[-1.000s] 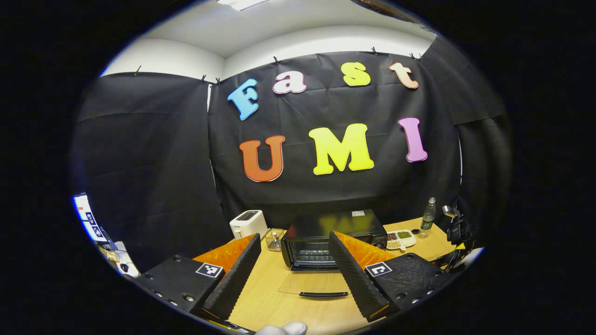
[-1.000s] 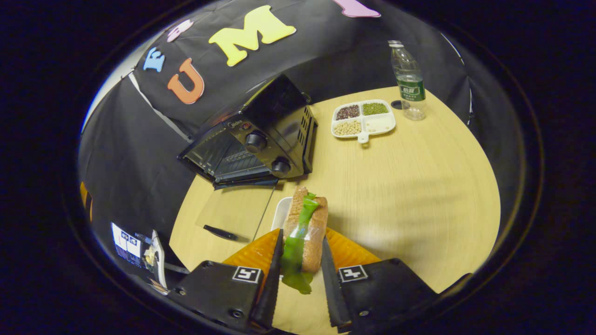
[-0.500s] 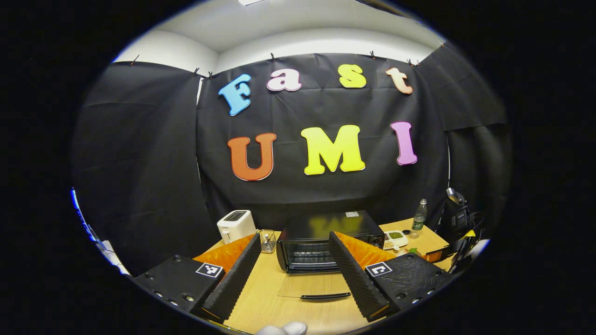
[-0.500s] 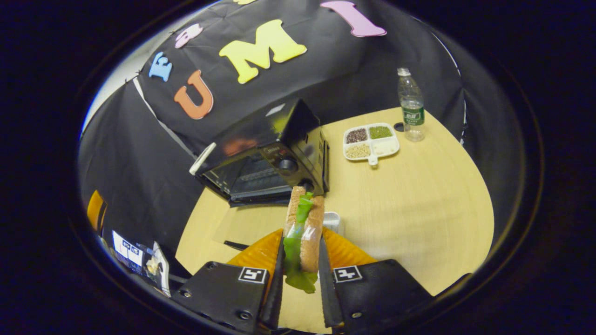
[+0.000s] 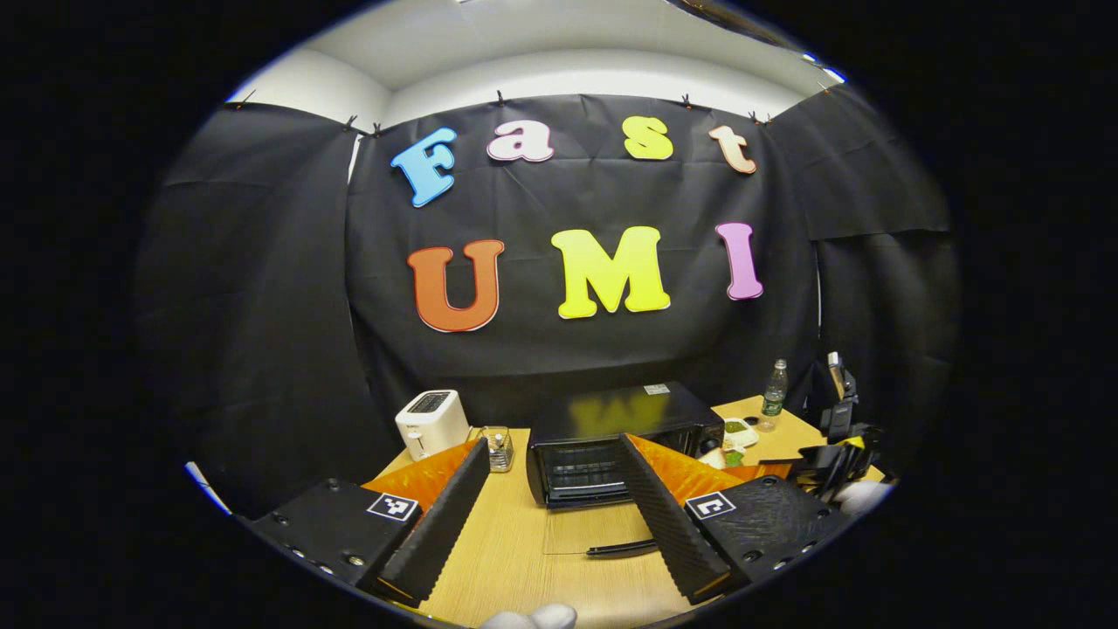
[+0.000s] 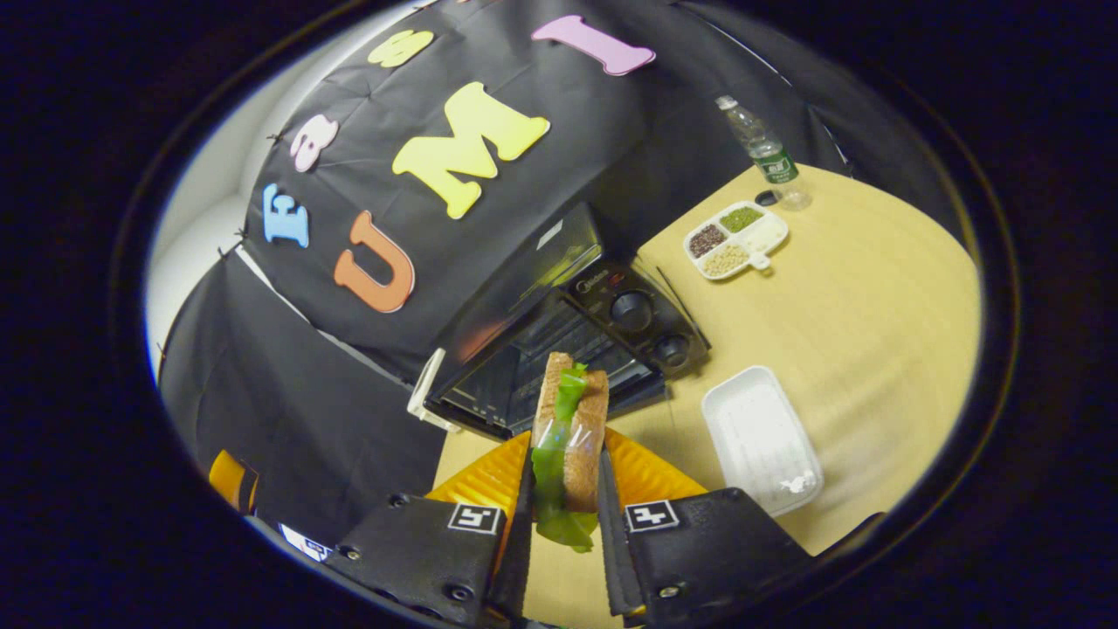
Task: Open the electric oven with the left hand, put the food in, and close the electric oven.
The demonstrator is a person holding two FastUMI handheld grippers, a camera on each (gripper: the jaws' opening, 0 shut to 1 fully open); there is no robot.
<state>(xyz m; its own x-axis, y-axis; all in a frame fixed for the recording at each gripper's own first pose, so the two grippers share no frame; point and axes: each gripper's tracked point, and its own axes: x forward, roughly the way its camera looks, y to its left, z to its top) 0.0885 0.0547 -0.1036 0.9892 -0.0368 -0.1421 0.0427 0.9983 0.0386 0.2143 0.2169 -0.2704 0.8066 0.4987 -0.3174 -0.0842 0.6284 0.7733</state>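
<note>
sandwich pinched upright in the right tongs, raised just before the open electric oven, glass door flat on the surface, white tray beside, bean dish and bottle beyond, toaster left, left tongs spread, holding nothing

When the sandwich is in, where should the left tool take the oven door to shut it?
Take the dark handle bar along the free front edge of the glass door, which lies flat on the table, hinged at the oven. Come from the front with the open left tool, one finger under the bar, and swing upward.
</note>
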